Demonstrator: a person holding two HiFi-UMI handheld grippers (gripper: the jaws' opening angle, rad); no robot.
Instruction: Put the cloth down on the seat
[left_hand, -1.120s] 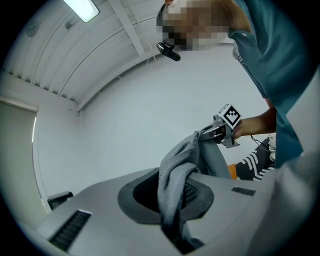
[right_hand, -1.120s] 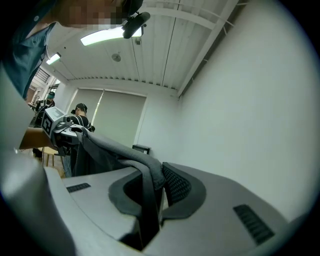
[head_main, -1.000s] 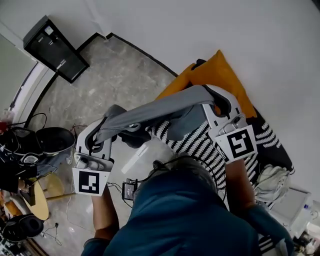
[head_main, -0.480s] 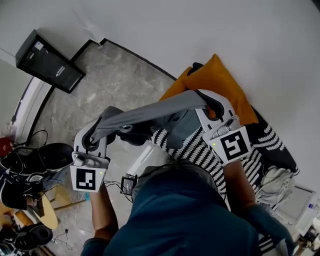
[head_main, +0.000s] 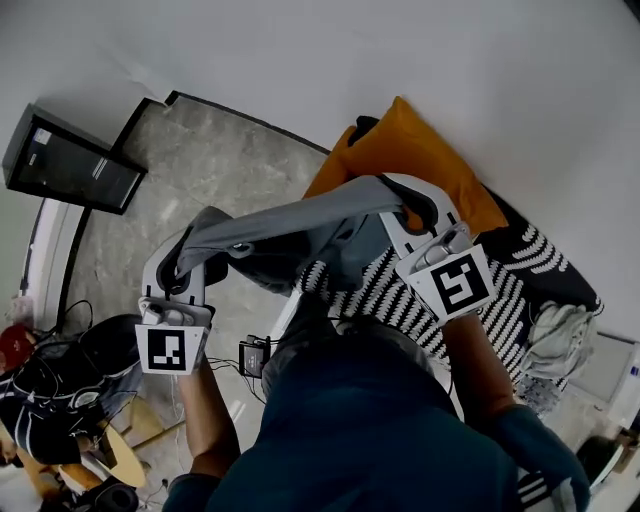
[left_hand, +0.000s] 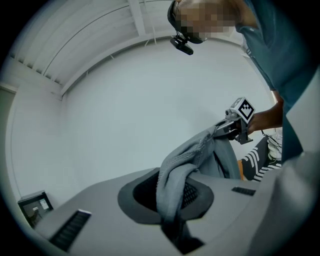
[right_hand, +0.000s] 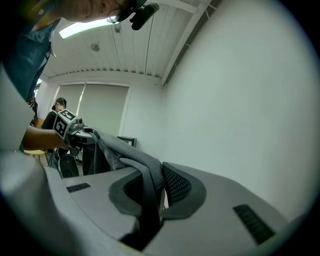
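Currently, the left gripper (head_main: 192, 264) and right gripper (head_main: 416, 206) each clamp one end of the cloth (head_main: 300, 218), held taut partly over the seat (head_main: 525, 270). The next move is probably to lower it, then release.

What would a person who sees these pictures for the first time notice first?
A grey cloth hangs stretched in the air between the left hand-held gripper and the right hand-held gripper, each shut on one end of it. Beneath its right end is a seat with a black-and-white striped cover, with a bright orange cushion at its far end.
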